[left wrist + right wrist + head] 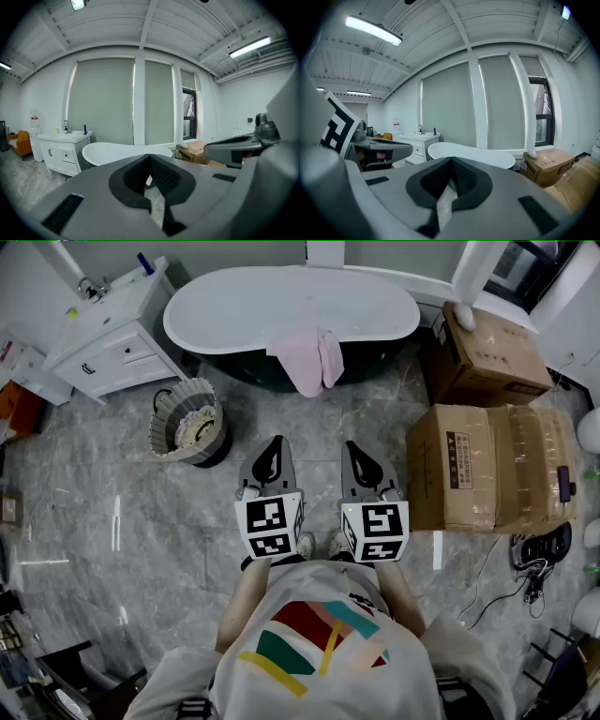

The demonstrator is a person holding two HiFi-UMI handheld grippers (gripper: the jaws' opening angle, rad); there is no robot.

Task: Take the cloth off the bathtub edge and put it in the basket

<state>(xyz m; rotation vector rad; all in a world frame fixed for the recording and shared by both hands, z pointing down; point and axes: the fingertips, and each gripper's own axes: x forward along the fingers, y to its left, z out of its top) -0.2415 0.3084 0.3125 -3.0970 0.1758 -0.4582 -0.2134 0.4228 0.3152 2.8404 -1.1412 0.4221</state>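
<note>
A pink cloth [307,359] hangs over the near edge of the white bathtub [234,310]. A round basket [189,422] with a striped liner stands on the floor left of the cloth. My left gripper [273,448] and right gripper [357,452] are held side by side in front of the person, well short of the tub, both shut with nothing between the jaws. In the left gripper view the shut left gripper [150,157] points at the bathtub [122,152]. The right gripper view has the shut right gripper [451,161] aimed at the same bathtub [473,155].
A white vanity cabinet [108,329] stands left of the tub. Cardboard boxes [487,465] are stacked on the right, with cables [525,563] beside them. Grey marble floor [122,512] lies between me and the basket.
</note>
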